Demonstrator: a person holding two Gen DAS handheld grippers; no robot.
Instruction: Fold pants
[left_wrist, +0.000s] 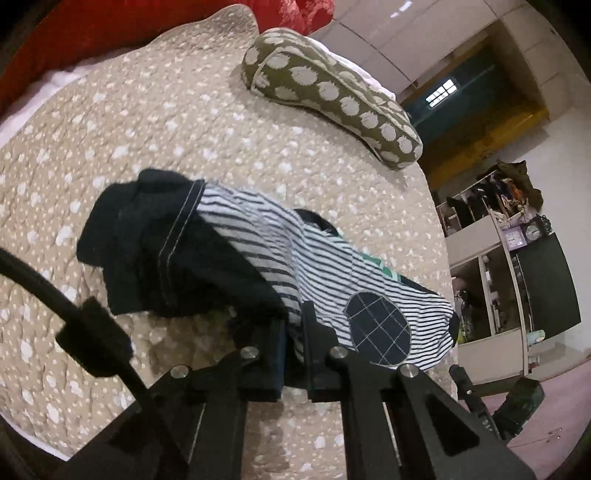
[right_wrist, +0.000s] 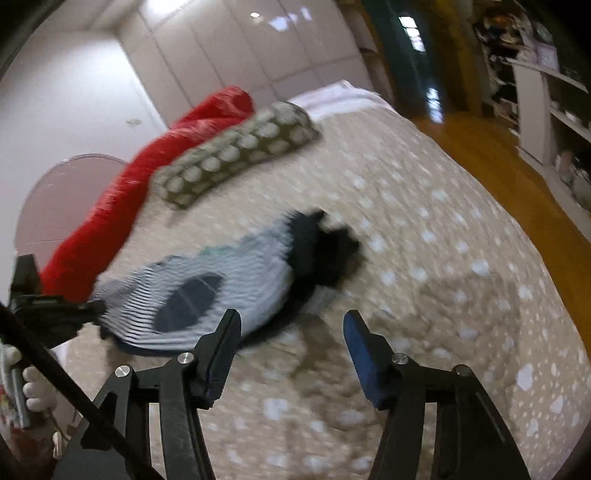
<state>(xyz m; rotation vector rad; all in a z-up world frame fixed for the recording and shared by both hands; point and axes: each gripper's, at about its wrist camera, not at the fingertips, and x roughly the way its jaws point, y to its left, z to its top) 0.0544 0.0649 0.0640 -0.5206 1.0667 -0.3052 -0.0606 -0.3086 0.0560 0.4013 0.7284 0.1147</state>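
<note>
The pants (left_wrist: 258, 258) are small, navy-and-white striped with a navy checked knee patch and dark navy cuffs, bunched on the beige spotted bedspread (left_wrist: 147, 129). My left gripper (left_wrist: 293, 332) is shut on the near edge of the pants and holds it slightly lifted. In the right wrist view the pants (right_wrist: 221, 284) lie blurred ahead and to the left. My right gripper (right_wrist: 291, 325) is open and empty, just right of the pants' near edge. The left gripper (right_wrist: 88, 310) shows at the left, at the pants' end.
An olive pillow with pale dots (left_wrist: 332, 92) lies at the far side of the bed. A red quilt (right_wrist: 147, 184) lies along the bed's far edge. The bed edge (left_wrist: 439, 240), shelves (left_wrist: 498, 258) and wooden floor (right_wrist: 498, 166) are on the right.
</note>
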